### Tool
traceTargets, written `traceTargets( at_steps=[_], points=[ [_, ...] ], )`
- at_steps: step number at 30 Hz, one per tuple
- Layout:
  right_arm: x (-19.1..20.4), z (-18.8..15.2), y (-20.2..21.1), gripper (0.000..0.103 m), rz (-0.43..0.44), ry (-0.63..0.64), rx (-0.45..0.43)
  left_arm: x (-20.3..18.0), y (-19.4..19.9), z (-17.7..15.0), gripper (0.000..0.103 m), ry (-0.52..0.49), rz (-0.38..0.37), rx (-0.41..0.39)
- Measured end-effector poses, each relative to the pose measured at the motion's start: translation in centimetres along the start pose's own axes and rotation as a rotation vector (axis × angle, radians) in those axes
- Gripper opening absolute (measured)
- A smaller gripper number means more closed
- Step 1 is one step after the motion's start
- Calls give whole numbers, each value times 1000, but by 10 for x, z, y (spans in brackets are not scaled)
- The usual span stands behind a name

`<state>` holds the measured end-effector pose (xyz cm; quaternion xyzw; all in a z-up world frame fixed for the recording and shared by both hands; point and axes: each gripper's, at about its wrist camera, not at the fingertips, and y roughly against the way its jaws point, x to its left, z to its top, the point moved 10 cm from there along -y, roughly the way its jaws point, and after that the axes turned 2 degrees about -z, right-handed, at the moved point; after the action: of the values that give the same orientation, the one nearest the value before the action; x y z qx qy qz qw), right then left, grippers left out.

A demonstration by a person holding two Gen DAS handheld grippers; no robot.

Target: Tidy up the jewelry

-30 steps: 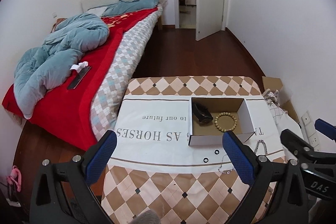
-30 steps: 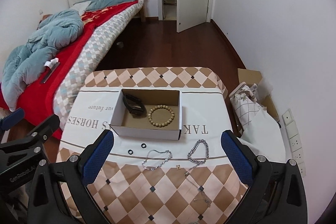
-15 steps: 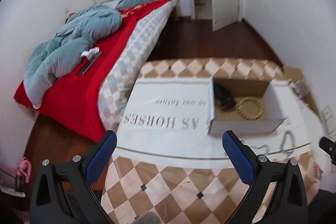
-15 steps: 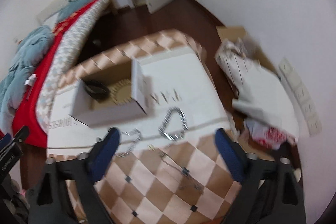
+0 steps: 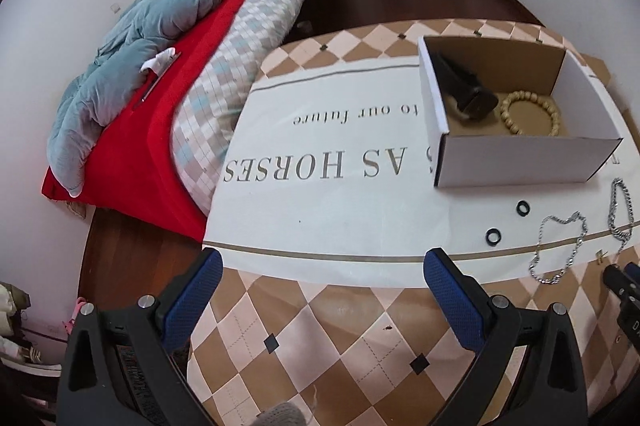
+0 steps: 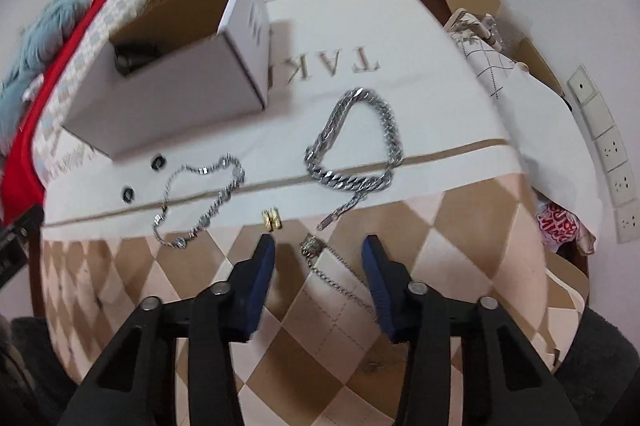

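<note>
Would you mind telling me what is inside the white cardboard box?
Inside the box lie a black watch and a beaded bracelet. The near wall hides the floor strip just behind it.

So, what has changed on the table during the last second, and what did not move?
The right gripper came down and forward, narrowed its jaws but grips nothing; it now straddles the thin necklace with the pendant. The left gripper also moved lower and closer, wide open. The box, bead bracelet, thick chain, thin chain, two black rings and gold piece stayed put.
</note>
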<state>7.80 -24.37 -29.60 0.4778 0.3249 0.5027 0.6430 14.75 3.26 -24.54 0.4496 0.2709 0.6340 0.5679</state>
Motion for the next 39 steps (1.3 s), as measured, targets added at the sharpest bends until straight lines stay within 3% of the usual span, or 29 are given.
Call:
traceTargets(
  at_steps=[2, 3, 8, 17, 18, 21, 25, 26, 28, 30, 31, 32, 34, 39],
  points=[
    [5, -1, -1, 28, -26, 35, -9, -1, -4, -1, 102, -1, -8, 11],
    [6, -2, -2, 13, -35, 41, -14, -4, -5, -2, 102, -4, -18, 18],
    [0, -1, 8, 13, 6, -12, -33, -27, -4, -5, 102, -40, -73, 31],
    [-60, 12, 37, 13, 34, -185, -72, -120, 7, -10, 102, -192, -275, 62],
    [-62, 13, 36, 13, 36, -194, -68, -133, 7, -11, 102, -200, -323, 82],
    [-76, 10, 33, 13, 43, -229, -56, -158, 3, -12, 91, -195, -416, 137],
    [-91, 1, 29, 13, 59, -270, -42, -182, -1, -9, 84, -265, -422, 140],
    [-93, 1, 28, 13, 62, -276, -40, -187, -1, -10, 81, -284, -423, 142],
    [-94, -1, 26, 13, 65, -282, -36, -200, -4, -13, 58, -339, -421, 159],
    [-95, -2, 25, 13, 68, -285, -33, -210, -1, -12, 53, -370, -434, 141],
    [-96, -2, 25, 13, 69, -286, -34, -216, 3, -10, 37, -393, -452, 131],
    [-96, -2, 25, 13, 72, -289, -34, -220, 5, -11, 29, -406, -475, 134],
    [-96, -1, 26, 13, 82, -299, -37, -226, 7, -10, 3, -444, -465, 127],
    [-94, 5, 39, 13, 136, -330, -62, -222, 17, -8, 1, -418, -510, 150]
  ],
)
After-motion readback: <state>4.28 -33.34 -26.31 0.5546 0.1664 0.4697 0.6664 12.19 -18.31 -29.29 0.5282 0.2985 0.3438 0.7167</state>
